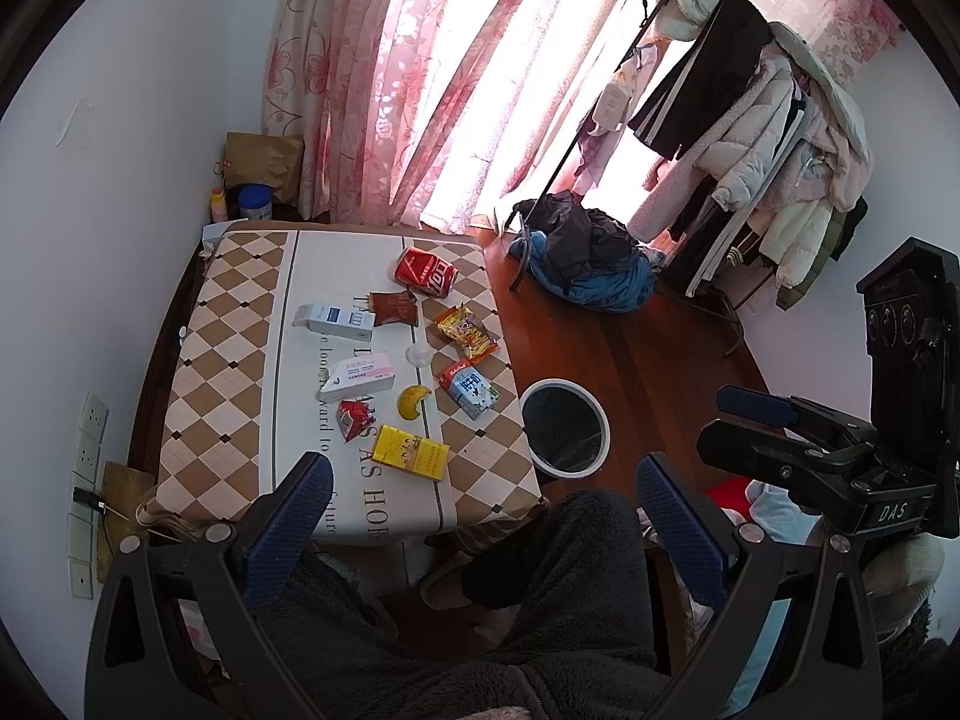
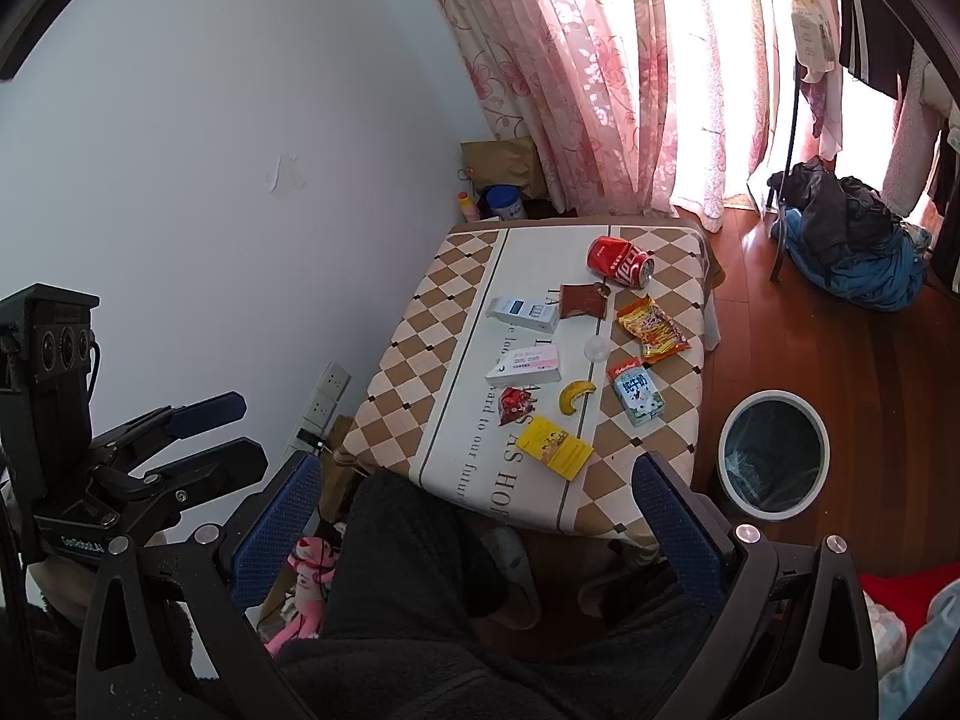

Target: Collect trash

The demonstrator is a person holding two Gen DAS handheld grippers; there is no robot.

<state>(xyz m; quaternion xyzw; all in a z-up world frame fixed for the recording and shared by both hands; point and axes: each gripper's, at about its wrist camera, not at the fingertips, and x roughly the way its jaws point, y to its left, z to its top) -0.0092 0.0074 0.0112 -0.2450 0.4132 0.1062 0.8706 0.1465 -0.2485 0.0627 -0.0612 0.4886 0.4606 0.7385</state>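
Note:
Trash lies on a checkered table (image 1: 228, 324): a red can (image 1: 426, 272), a brown wrapper (image 1: 393, 307), a snack bag (image 1: 467, 332), a milk carton (image 1: 468, 389), a banana peel (image 1: 413, 401), a yellow box (image 1: 410, 453) and two white boxes. The right wrist view shows the same can (image 2: 621, 262), banana peel (image 2: 574, 395) and yellow box (image 2: 554, 447). A round white bin (image 1: 564, 426) (image 2: 774, 456) stands on the floor beside the table. My left gripper (image 1: 489, 498) and right gripper (image 2: 480, 504) are open and empty, held over a dark-clad lap short of the table.
A clothes rack (image 1: 750, 138) full of coats stands at the right, with a pile of clothes (image 1: 588, 264) on the wooden floor. Pink curtains (image 1: 420, 78) hang behind the table. A paper bag (image 1: 264, 165) and jars sit in the corner. Wall sockets (image 1: 87, 468) are at the left.

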